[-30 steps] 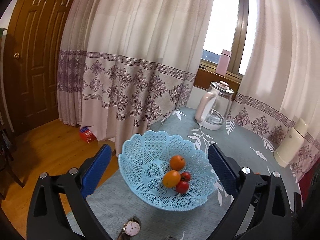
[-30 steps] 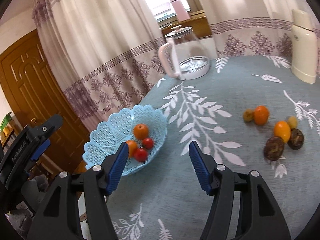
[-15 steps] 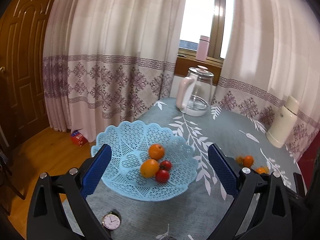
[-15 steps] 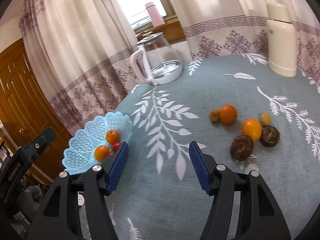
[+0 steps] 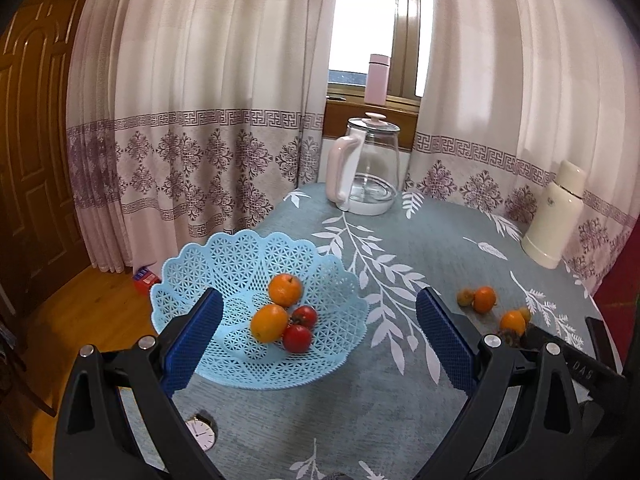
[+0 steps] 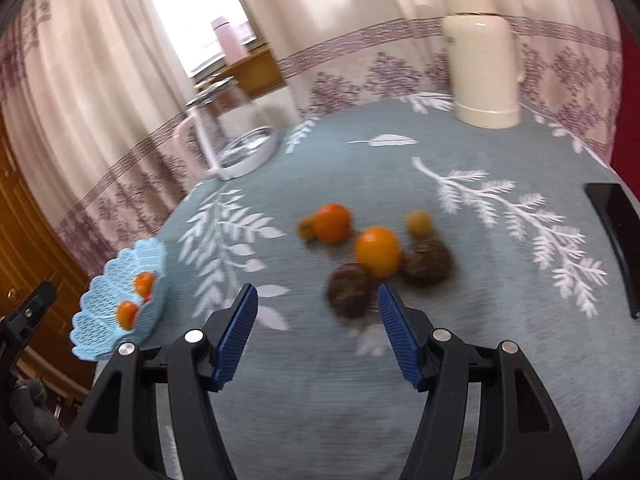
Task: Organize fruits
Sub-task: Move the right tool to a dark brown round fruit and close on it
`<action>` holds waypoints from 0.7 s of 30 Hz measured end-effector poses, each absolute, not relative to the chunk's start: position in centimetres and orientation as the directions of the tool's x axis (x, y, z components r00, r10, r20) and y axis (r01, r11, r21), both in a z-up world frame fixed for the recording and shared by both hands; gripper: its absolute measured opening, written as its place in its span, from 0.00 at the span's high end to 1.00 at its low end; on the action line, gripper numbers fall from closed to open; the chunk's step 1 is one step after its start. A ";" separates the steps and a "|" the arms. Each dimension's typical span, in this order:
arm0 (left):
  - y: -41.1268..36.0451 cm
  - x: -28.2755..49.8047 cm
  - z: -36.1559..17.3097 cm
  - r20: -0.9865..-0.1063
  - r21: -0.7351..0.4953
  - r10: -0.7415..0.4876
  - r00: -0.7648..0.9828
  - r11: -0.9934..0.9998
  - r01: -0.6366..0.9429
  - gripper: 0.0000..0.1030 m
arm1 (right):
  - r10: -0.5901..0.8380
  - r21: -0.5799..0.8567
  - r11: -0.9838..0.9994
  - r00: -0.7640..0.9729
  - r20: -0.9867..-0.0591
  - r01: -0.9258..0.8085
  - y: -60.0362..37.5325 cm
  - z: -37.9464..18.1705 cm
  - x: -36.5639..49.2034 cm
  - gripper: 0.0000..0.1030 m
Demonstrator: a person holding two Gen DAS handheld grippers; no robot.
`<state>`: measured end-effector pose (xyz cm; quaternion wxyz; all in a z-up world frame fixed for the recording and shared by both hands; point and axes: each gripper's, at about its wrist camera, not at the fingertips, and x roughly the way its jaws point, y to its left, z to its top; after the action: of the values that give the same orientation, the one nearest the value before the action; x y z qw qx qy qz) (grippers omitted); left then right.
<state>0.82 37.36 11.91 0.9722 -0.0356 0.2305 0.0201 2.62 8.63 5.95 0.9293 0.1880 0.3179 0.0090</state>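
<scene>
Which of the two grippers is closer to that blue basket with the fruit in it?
Left. The left gripper hangs open right over the blue basket; the right gripper is off beside the loose fruit.

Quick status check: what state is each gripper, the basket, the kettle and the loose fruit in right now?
left gripper: open, empty
right gripper: open, empty
blue basket: upright, holds four fruits
glass kettle: upright, lid on
thermos: upright, capped
loose fruit: on the tablecloth, outside the basket
</scene>
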 end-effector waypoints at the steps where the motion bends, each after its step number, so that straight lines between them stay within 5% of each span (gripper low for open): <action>1: 37.1 0.8 11.8 -0.451 -0.056 0.021 0.892 0.997 -0.051 0.05 | 0.126 0.353 0.928 0.798 -0.590 0.115 8.1 5.8 2.6 0.39; 21: 33.1 0.9 9.9 -0.485 0.024 -0.029 0.874 0.999 0.047 0.04 | 0.031 0.200 0.969 0.726 -0.687 0.148 3.5 3.0 4.9 0.39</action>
<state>0.93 33.06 9.86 0.9678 0.0173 0.2503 -0.0196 4.87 3.50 3.00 0.9211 0.1211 0.3686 -0.0317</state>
